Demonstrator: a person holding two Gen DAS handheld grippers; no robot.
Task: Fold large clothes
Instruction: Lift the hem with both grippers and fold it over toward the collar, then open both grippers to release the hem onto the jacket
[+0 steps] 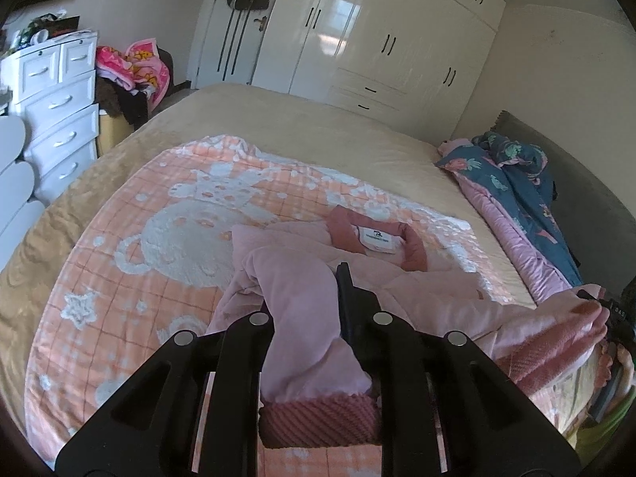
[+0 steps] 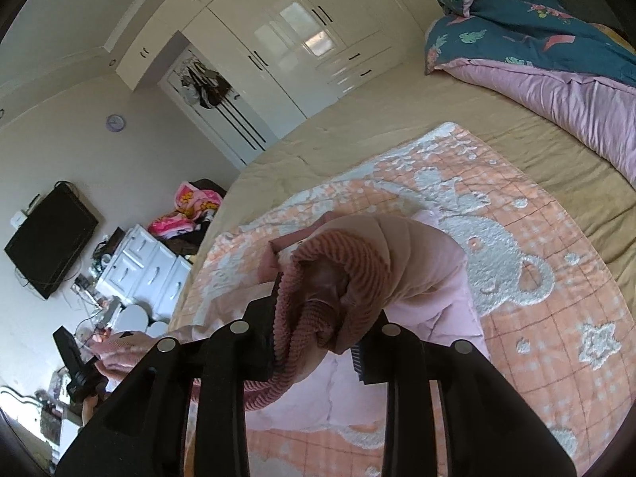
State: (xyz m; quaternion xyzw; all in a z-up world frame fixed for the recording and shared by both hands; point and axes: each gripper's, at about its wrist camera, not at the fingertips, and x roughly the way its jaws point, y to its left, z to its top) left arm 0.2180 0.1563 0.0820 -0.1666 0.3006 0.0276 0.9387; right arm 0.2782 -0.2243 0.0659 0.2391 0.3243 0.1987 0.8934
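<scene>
A pale pink padded jacket [image 1: 401, 278] lies on the peach blanket [image 1: 159, 238], its dark pink collar [image 1: 413, 250] and white label facing up. My left gripper [image 1: 306, 290] is shut on one sleeve [image 1: 302, 338], whose ribbed cuff [image 1: 318, 421] hangs back toward the camera; only the right finger [image 1: 344, 290] shows. In the right wrist view my right gripper [image 2: 318, 318] is shut on the other sleeve's ribbed cuff [image 2: 338, 254], bunched between its fingers above the jacket [image 2: 437, 302]. Each gripper shows at the edge of the other's view: the right gripper [image 1: 612, 310] and the left gripper [image 2: 75, 361].
The blanket [image 2: 536, 318] lies on a tan bed cover [image 1: 318, 127]. A folded teal and pink quilt [image 1: 516, 198] sits along the headboard side. White drawers [image 1: 59, 111] and a clothes pile [image 1: 135, 71] stand beside the bed, a white wardrobe [image 1: 377, 39] beyond it.
</scene>
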